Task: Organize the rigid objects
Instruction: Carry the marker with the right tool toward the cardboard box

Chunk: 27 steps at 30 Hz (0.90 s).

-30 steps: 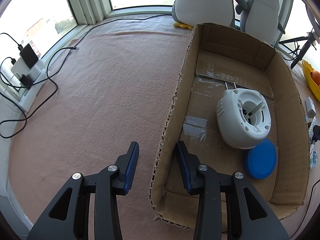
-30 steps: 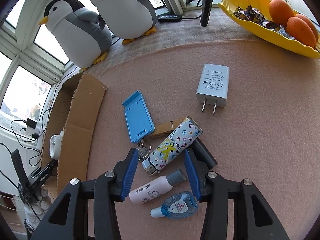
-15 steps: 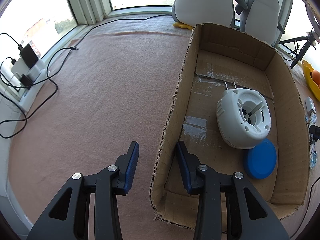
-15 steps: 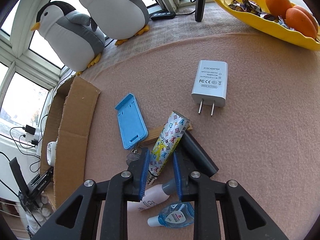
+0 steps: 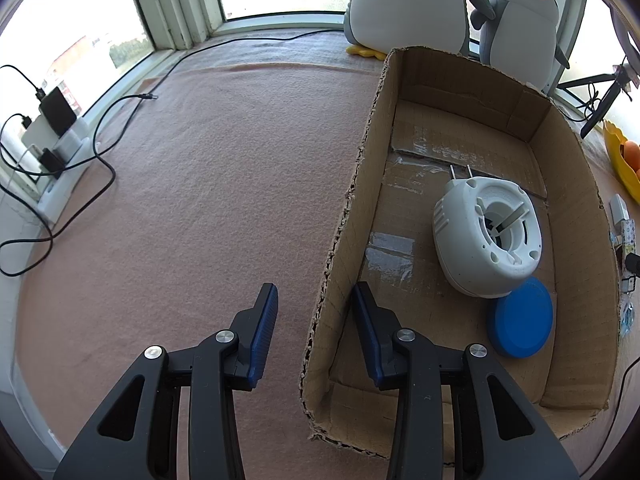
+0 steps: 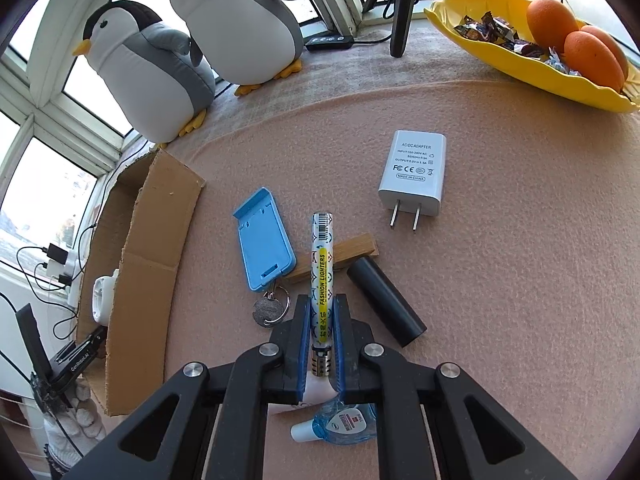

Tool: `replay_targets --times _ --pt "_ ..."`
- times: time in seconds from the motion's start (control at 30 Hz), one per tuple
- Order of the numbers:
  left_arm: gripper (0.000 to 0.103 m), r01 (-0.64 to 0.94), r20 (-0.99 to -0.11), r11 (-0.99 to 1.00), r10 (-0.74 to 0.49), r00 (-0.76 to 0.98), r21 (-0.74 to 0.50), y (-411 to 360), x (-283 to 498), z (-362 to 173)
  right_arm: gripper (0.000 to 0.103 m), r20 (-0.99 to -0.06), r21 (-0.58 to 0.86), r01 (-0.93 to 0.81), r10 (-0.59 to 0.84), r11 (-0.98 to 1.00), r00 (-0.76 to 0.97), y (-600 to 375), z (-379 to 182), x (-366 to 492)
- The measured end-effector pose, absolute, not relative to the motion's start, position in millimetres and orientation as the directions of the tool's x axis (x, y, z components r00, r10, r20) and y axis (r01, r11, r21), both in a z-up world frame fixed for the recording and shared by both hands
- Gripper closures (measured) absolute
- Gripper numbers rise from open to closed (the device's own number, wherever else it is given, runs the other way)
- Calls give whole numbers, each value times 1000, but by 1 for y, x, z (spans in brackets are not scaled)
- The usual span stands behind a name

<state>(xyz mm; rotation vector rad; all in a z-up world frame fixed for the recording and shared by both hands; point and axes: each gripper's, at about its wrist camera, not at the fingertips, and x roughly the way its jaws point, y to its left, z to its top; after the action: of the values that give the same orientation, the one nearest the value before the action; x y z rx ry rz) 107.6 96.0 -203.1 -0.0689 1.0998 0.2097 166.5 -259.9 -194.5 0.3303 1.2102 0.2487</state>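
Note:
My right gripper (image 6: 322, 304) is closing its jaws on a patterned lighter (image 6: 322, 264), and the blue pads press its two sides. The lighter points straight away from me, over a wooden block (image 6: 356, 250). Around it on the pink mat lie a blue phone stand (image 6: 264, 248), a key ring (image 6: 270, 310), a black cylinder (image 6: 384, 306) and a white plug adapter (image 6: 412, 172). My left gripper (image 5: 314, 300) stands open astride the left wall of the cardboard box (image 5: 460, 80). Inside the box are a white plug-in device (image 5: 486, 240) and a blue disc (image 5: 520, 322).
A clear sanitizer bottle (image 6: 344, 424) and a white bottle (image 6: 316, 394) lie under my right gripper. Two plush penguins (image 6: 240, 24) sit by the window. A yellow dish (image 6: 520, 68) with oranges and sweets is at the far right. Chargers and cables (image 5: 60, 140) run along the left sill.
The right jaws have come together onto the lighter, which turned from slanting to pointing straight ahead. The left gripper has kept still.

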Motion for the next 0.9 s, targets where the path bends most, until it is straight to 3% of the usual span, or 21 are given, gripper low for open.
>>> replay_targets --times 0.3,0.67,0.9 --pt "65 -203 -890 978 134 436 48 96 108 -203 93 -837 394 -75 391 916 382 -246 -159 151" --pt "65 -203 -890 978 133 437 47 96 107 -203 93 -791 362 -283 453 888 410 -165 -106 135" --pt "65 -204 -889 978 126 440 38 96 109 -202 93 -785 347 -336 467 875 406 -127 -104 137"
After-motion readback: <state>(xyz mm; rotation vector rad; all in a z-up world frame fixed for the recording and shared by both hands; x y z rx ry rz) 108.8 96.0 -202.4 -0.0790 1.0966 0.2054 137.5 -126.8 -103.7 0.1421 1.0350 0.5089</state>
